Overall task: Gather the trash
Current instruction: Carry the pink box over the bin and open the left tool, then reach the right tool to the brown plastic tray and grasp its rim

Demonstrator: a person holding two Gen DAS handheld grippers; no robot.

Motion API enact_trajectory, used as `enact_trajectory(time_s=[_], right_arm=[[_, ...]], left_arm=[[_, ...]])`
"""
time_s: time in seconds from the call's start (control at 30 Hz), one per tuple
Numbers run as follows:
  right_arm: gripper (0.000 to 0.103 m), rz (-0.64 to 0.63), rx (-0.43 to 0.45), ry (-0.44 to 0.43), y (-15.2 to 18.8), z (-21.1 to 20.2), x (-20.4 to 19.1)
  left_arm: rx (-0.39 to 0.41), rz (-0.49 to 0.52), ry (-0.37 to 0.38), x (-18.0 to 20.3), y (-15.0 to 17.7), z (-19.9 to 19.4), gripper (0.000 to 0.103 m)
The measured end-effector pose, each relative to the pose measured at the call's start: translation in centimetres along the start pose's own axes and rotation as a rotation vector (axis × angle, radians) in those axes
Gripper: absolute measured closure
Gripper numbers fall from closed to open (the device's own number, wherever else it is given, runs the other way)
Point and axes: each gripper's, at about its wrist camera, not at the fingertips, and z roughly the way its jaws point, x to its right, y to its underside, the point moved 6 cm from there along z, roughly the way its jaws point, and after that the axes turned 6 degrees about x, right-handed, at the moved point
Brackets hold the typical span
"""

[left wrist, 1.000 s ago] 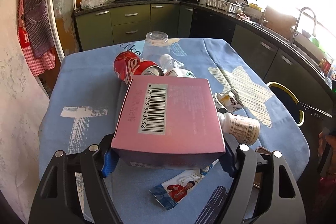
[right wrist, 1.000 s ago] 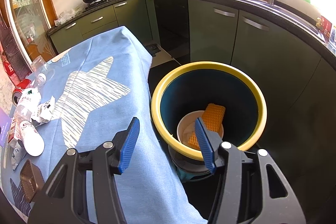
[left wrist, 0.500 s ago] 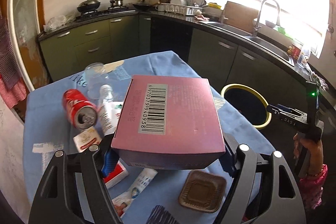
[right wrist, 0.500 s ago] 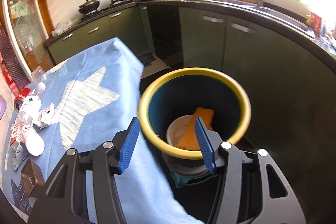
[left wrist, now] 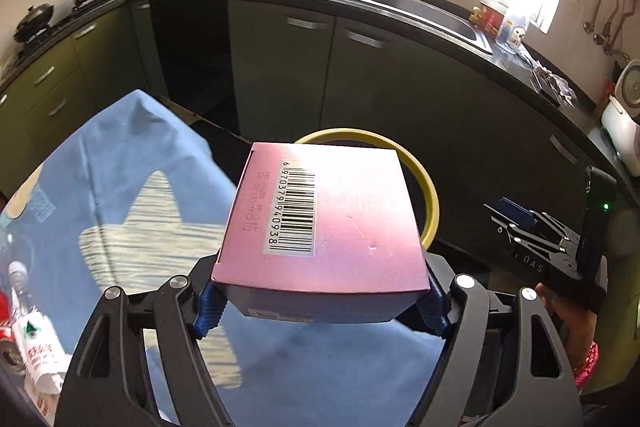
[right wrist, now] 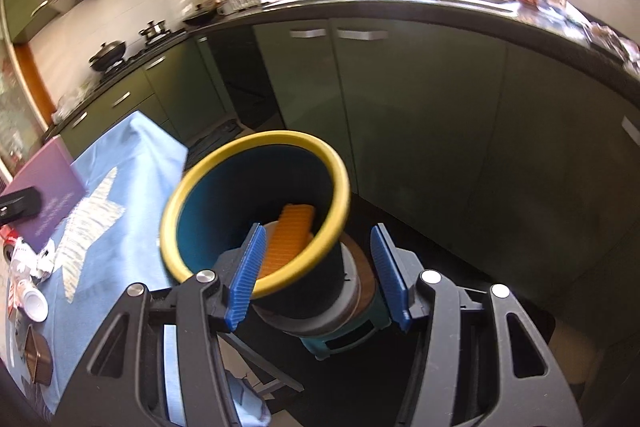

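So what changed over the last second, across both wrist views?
The left gripper carried the pink box off the table toward the yellow-rimmed bin, grip unchanged. The right gripper stayed open beside the bin, which now looks tilted.

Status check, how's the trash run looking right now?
Left gripper shut on pink box. Right gripper open, empty. Yellow-rimmed bin ahead, nothing blocking.

Both wrist views look down closely, sharing the yellow-rimmed bin (left wrist: 430, 195) (right wrist: 256, 219) and table (left wrist: 120, 167) (right wrist: 120, 155).
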Motion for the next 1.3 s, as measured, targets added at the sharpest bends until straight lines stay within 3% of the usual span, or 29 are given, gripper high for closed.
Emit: enact_trajectory(time_s=[0.17, 0.27, 0.5, 0.7, 0.83, 1.0, 1.17, 1.3], right_arm=[[0.046, 0.047, -0.009, -0.002, 0.5, 0.5, 1.6], [0.046, 0.048, -0.015, -0.010, 0.7, 0.6, 1.7], [0.046, 0.019, -0.035, -0.036, 1.2, 0.9, 0.4], [0.046, -0.032, -0.026, -0.088, 1.3, -0.2, -3.2], [0.046, -0.111, -0.047, -0.149, 1.8, -0.9, -6.8], [0.046, -0.224, -0.084, -0.263, 3.1, -1.7, -12.6], [0.046, -0.356, -0.136, -0.448, 5.3, -3.8, -19.7], [0.052, -0.465, -0.207, -0.615, 8.5, -6.2, -25.2]], left_arm=[[-0.080, 0.009, 0.030, 2.1, -2.8, 5.9, 0.026], [-0.083, -0.022, 0.019, 1.7, -4.0, 7.1, 0.026], [0.002, -0.086, 0.011, -0.4, -3.8, 2.8, 0.018], [0.102, -0.144, 0.006, -2.9, -1.8, -4.1, 0.016], [0.188, -0.172, -0.085, -5.5, 1.1, -9.5, 0.013], [0.265, -0.271, -0.281, -11.3, 7.4, -17.0, 0.010], [0.263, -0.382, -0.432, -16.6, 14.5, -22.1, 0.010], [0.257, -0.476, -0.467, -19.2, 19.3, -24.4, 0.010]])
